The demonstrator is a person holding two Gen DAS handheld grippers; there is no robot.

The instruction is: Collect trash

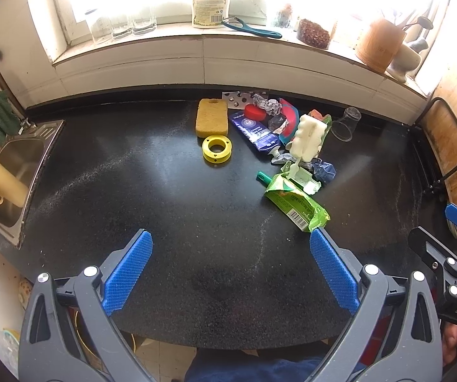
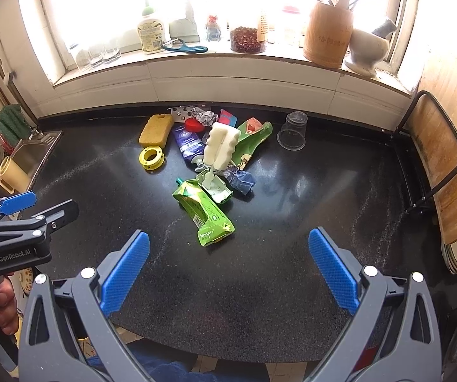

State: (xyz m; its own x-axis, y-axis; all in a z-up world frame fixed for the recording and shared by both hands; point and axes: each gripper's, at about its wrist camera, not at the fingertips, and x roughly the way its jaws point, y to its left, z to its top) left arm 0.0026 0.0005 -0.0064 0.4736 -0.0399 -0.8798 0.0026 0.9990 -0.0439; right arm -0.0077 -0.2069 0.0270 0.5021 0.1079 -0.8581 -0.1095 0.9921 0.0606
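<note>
At the far left a steel sink (image 1: 21,172) is set into the black counter (image 1: 171,210), with a pale yellow cup (image 1: 3,181) lying in it. Toward the back of the counter the trash lies in a loose heap: a yellow sponge (image 1: 212,117), a yellow plastic ring (image 1: 217,149) just in front of it, a dark blue tube (image 1: 255,132), a white foam block (image 1: 308,138), a crumpled green wrapper (image 1: 295,202) nearest the front, and a clear plastic cup (image 1: 345,124) on its side, set apart to the right. The left gripper (image 1: 231,272) hovers over the near edge of the counter, fingers spread wide and holding nothing. The right gripper (image 2: 228,270) is beside it, fingers likewise wide apart and empty, well short of the heap.
</note>
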